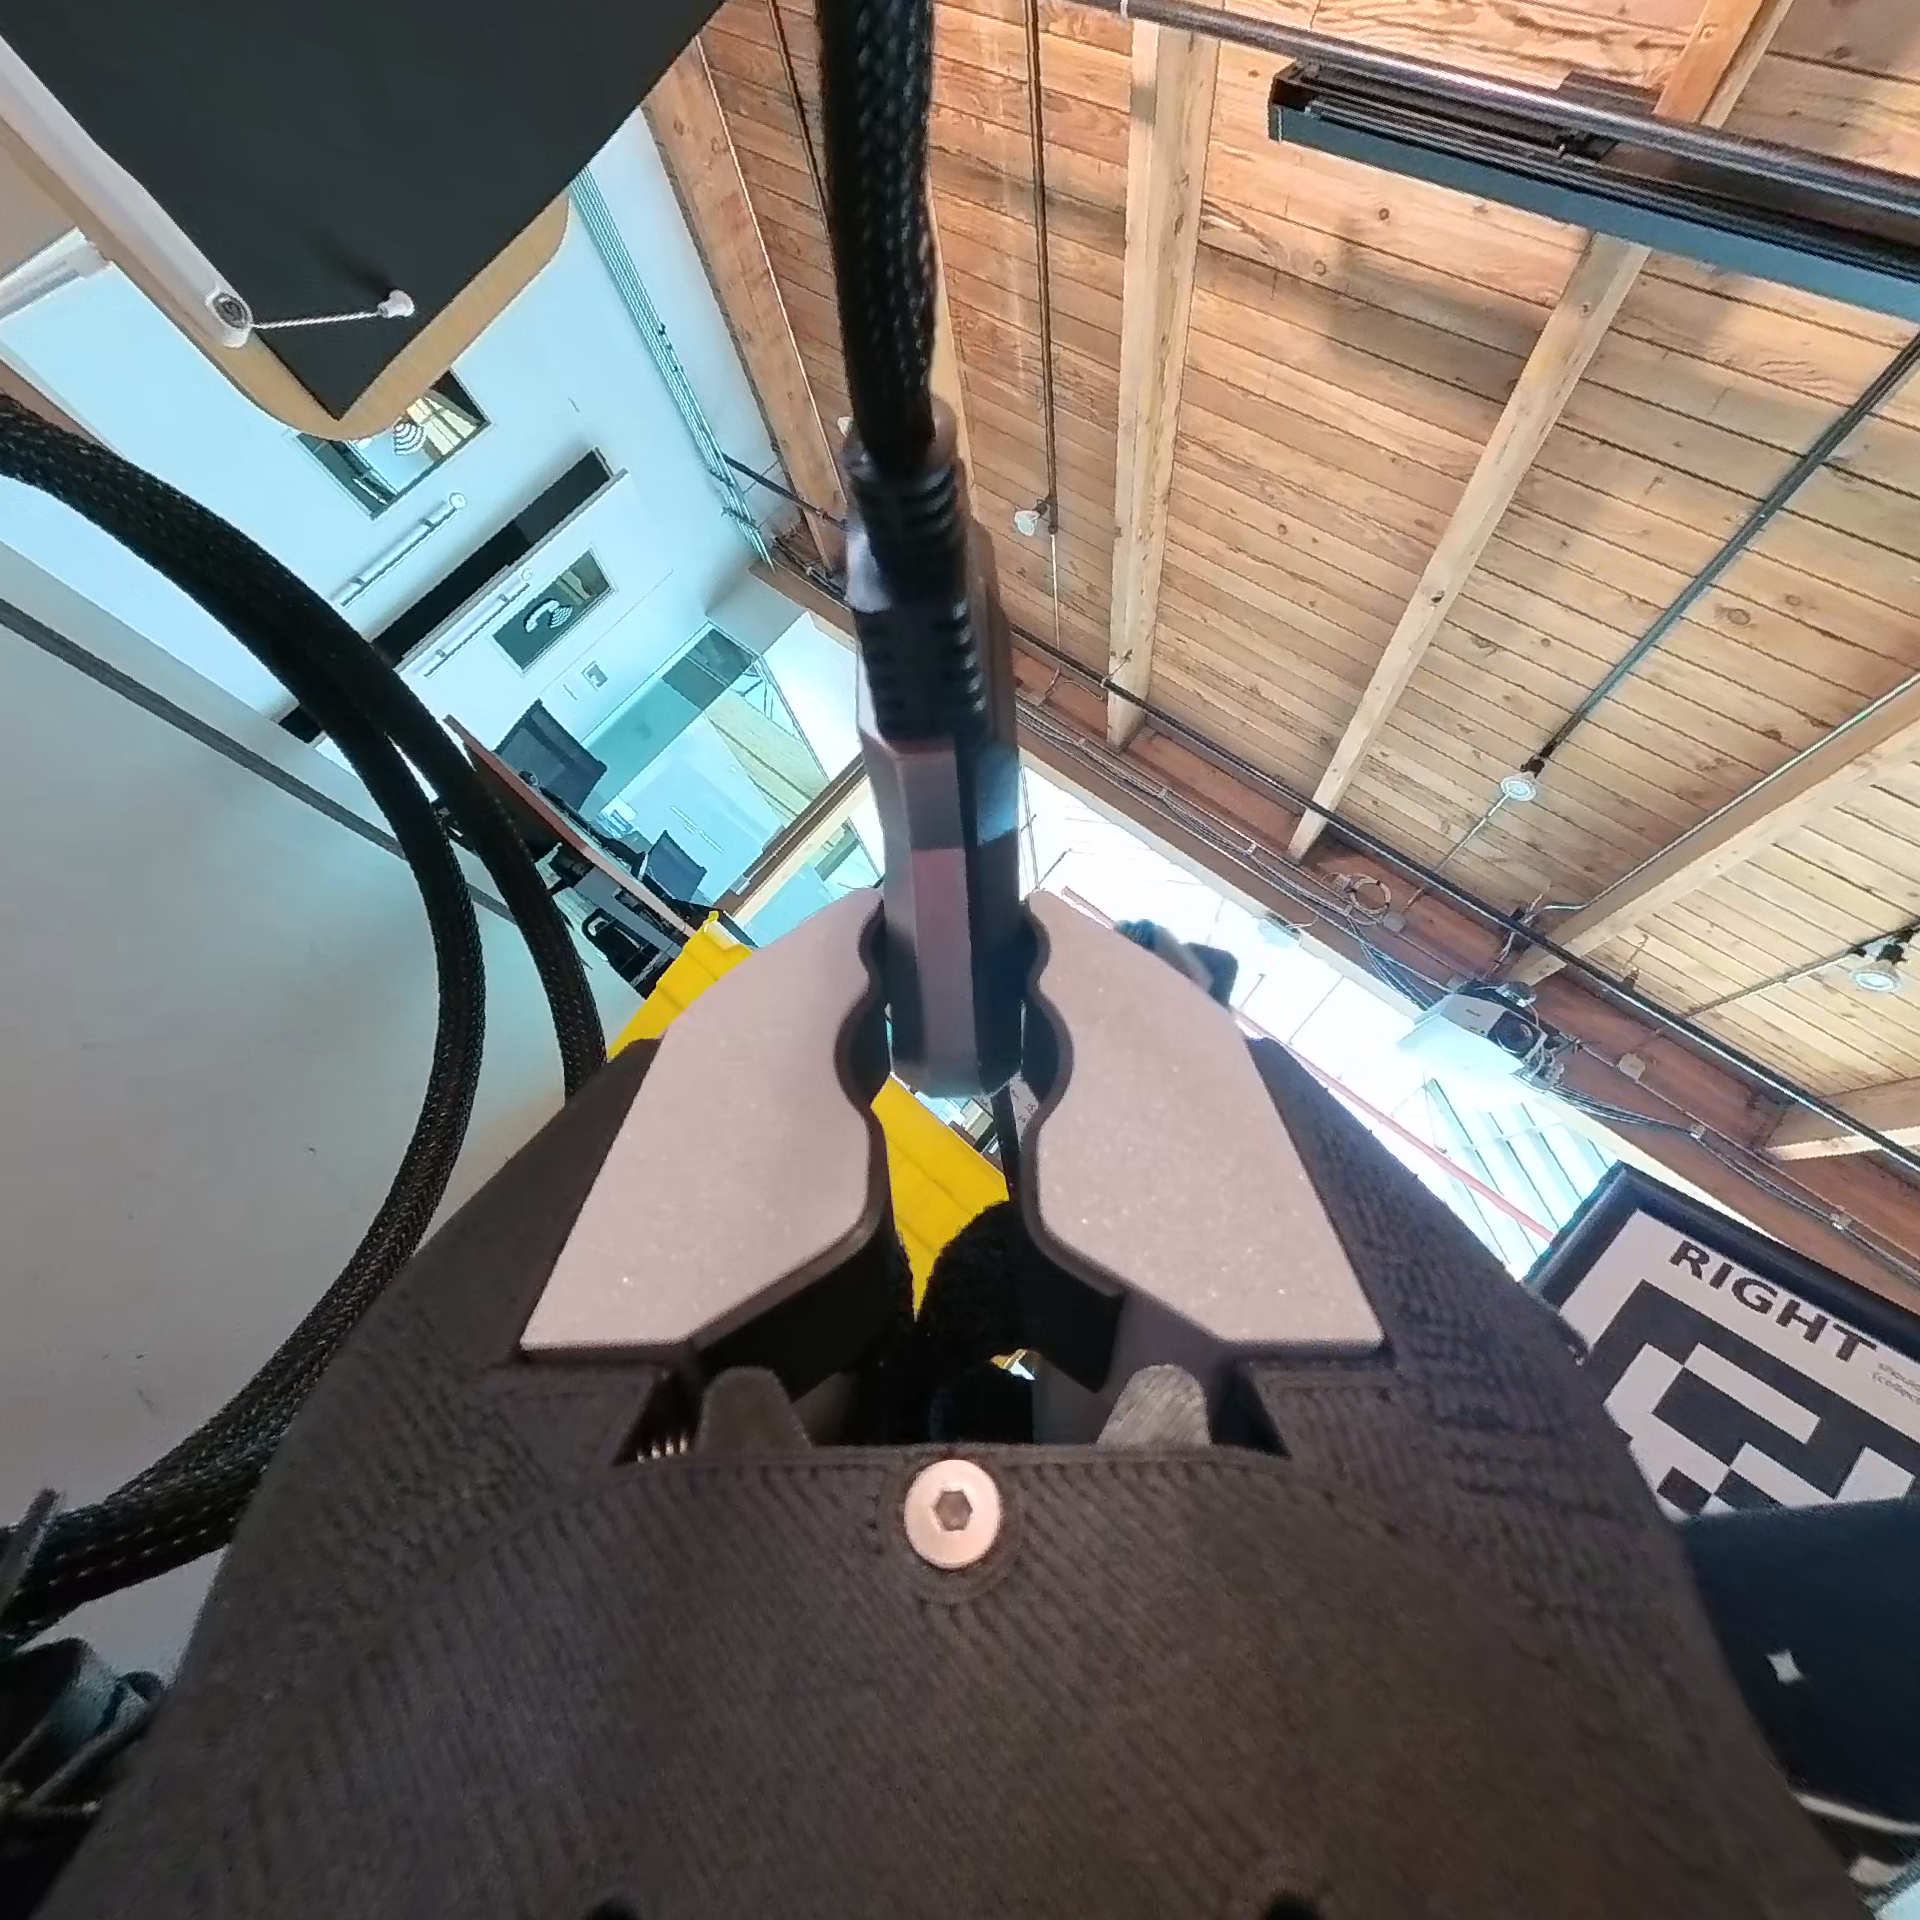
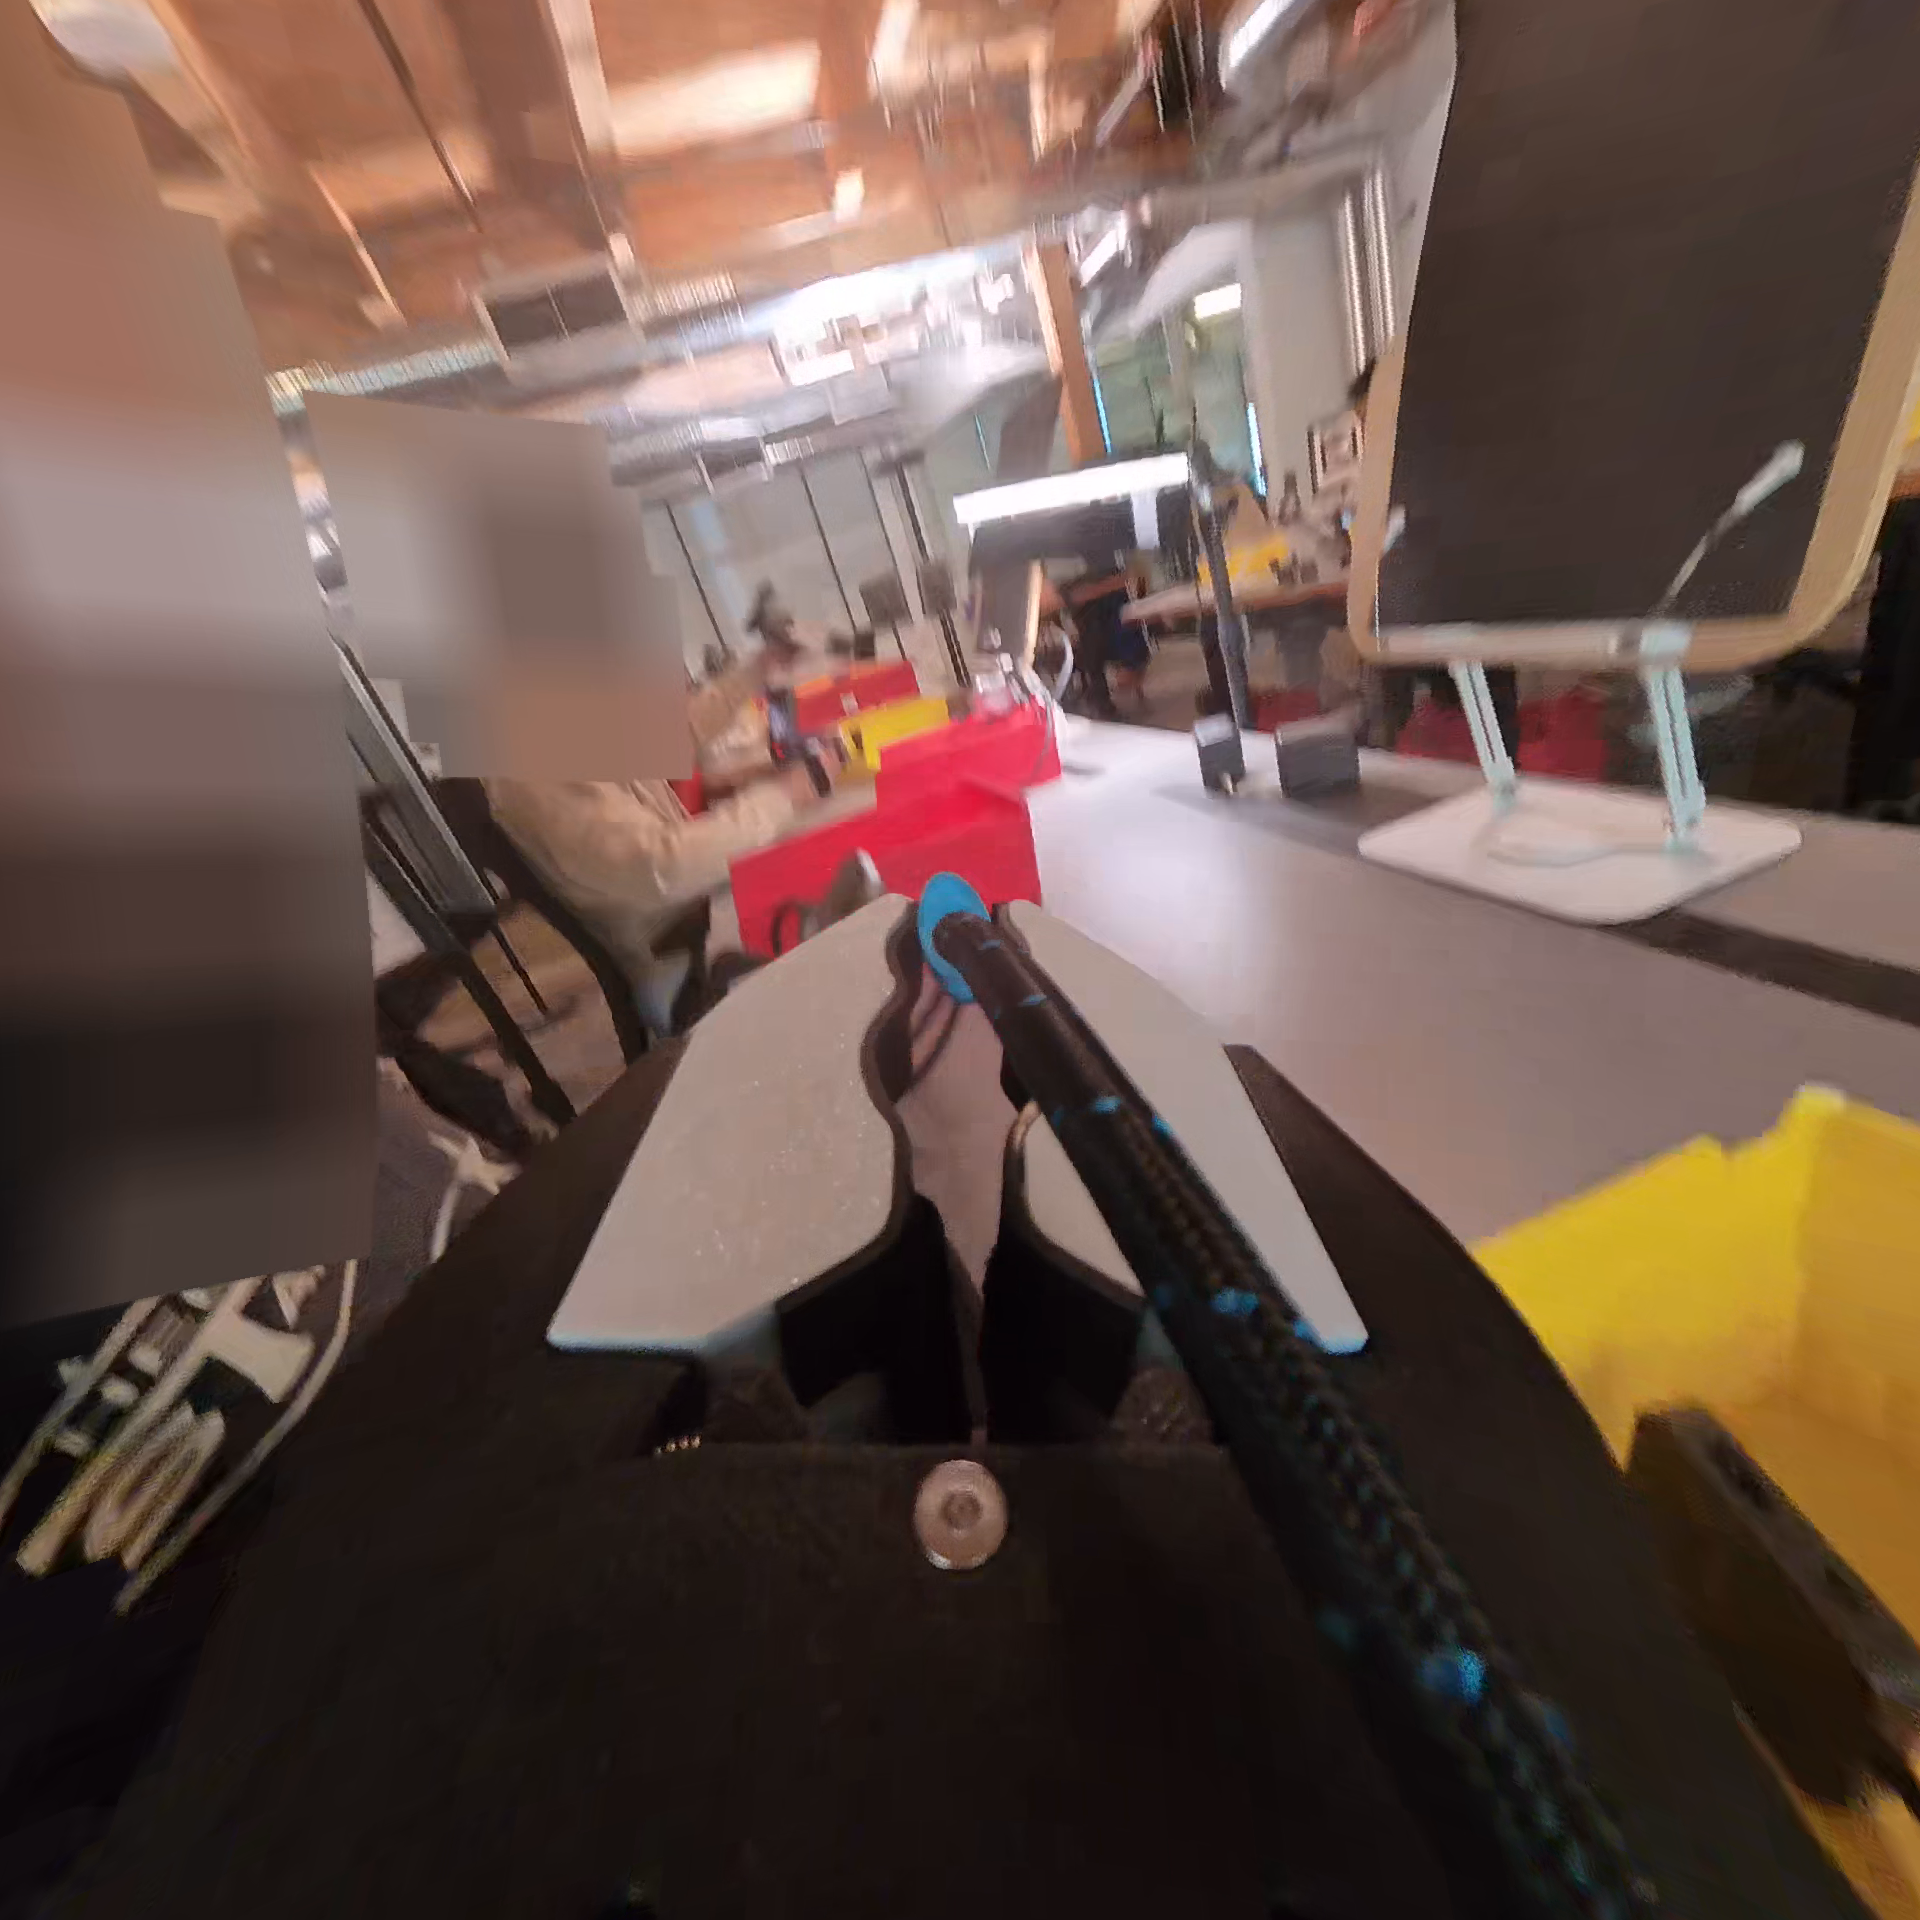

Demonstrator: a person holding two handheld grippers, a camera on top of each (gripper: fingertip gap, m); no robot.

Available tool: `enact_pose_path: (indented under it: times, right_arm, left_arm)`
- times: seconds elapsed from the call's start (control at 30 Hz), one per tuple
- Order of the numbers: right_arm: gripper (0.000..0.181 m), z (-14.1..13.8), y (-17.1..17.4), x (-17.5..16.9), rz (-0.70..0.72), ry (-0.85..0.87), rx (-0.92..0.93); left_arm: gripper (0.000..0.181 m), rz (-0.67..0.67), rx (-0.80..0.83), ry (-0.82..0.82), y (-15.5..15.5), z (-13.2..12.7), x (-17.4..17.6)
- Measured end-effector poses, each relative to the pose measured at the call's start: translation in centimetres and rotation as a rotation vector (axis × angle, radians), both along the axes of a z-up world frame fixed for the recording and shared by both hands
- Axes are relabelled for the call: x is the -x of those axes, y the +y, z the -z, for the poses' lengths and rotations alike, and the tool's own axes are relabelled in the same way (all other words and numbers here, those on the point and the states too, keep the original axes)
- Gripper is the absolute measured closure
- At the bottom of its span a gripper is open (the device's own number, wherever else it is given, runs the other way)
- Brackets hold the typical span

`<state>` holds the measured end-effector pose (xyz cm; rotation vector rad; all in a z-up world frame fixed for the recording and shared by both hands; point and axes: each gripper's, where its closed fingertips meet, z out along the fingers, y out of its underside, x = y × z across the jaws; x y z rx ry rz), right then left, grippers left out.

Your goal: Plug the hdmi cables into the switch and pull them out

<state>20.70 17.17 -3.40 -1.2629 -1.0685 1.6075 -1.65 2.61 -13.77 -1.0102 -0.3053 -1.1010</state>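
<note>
My left gripper (image 1: pixel 951 935) points up at the wooden ceiling. It is shut on the grey-and-black plug (image 1: pixel 930 831) of a black braided HDMI cable (image 1: pixel 883 208). That cable runs up out of the top of the left wrist view, and a loop of black braided cable (image 1: pixel 436 831) curves at the left. My right gripper (image 2: pixel 961 925) is shut on the blue plug (image 2: pixel 945 899) of a black-and-blue braided cable (image 2: pixel 1226 1278). This cable trails back over the right finger. The right wrist view is motion-blurred. The switch is not in view.
A yellow bin (image 2: pixel 1662 1299) is close at the right. Red bins (image 2: pixel 935 831) stand ahead on the grey table (image 2: pixel 1351 987). A white stand (image 2: pixel 1579 842) holds a black panel (image 2: pixel 1610 312) at the right. A person sits at the left (image 2: pixel 623 831). The right gripper's marker plate (image 1: pixel 1766 1382) shows low right.
</note>
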Motion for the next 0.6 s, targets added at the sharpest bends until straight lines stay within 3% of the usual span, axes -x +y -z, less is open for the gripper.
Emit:
enact_pose_path:
  times: [0.13,0.3,0.47,0.6]
  right_arm:
    - [0.168,6.2,-0.8,0.0,0.057,-0.235,-0.023]
    - [0.168,13.6,0.3,-2.4,0.243,-0.621,0.001]
    - [0.167,18.2,0.1,-3.8,0.253,-0.893,0.092]
    - [0.167,20.4,-0.5,-3.4,0.208,-0.999,0.124]
  left_arm:
    - [0.161,0.004,0.001,0.001,0.0,0.0,-0.1]
    - [0.161,0.009,0.000,0.004,0.0,0.0,-0.2]
    - [0.161,0.008,0.002,0.005,0.0,0.0,-0.2]
    - [0.161,0.009,0.002,0.006,0.1,0.0,-0.2]
